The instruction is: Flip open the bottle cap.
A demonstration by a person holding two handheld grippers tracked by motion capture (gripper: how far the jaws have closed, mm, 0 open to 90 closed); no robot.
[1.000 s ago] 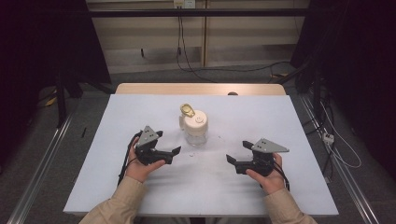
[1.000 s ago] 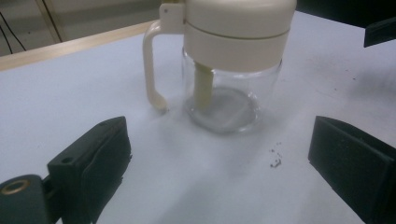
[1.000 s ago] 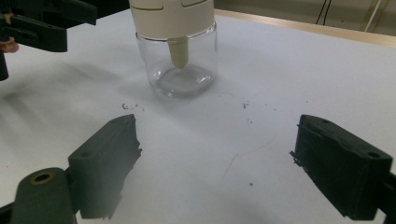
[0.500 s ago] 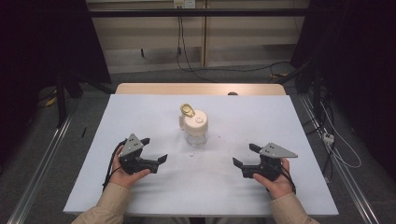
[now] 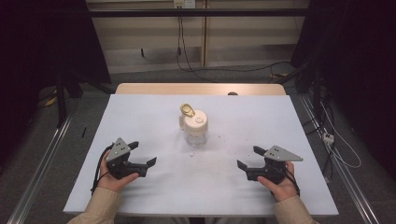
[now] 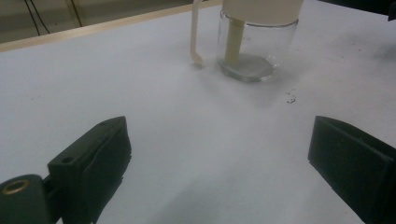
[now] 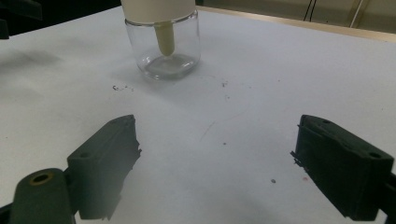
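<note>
Jar (image 5: 195,127) unmoved mid-table, left gripper (image 5: 142,155) and right gripper (image 5: 248,157) drawn further back, jaws apart, empty

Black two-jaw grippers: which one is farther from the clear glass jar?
The right gripper. It sits farther out toward the table's edge from the clear glass jar with cream lid; the left gripper is nearer.

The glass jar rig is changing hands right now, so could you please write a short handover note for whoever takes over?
Left gripper: open, empty, low over the table's near left.
Right gripper: open, empty, low over the near right.
Glass jar: upright at the middle of the white table, apart from both grippers, cream lid on, a small gold scoop at the lid's far side. It looks empty inside apart from a cream stem hanging from the lid.
Done: nothing visible on the jar.
Left: probably reach in, steady the jar and work the lid.
</note>
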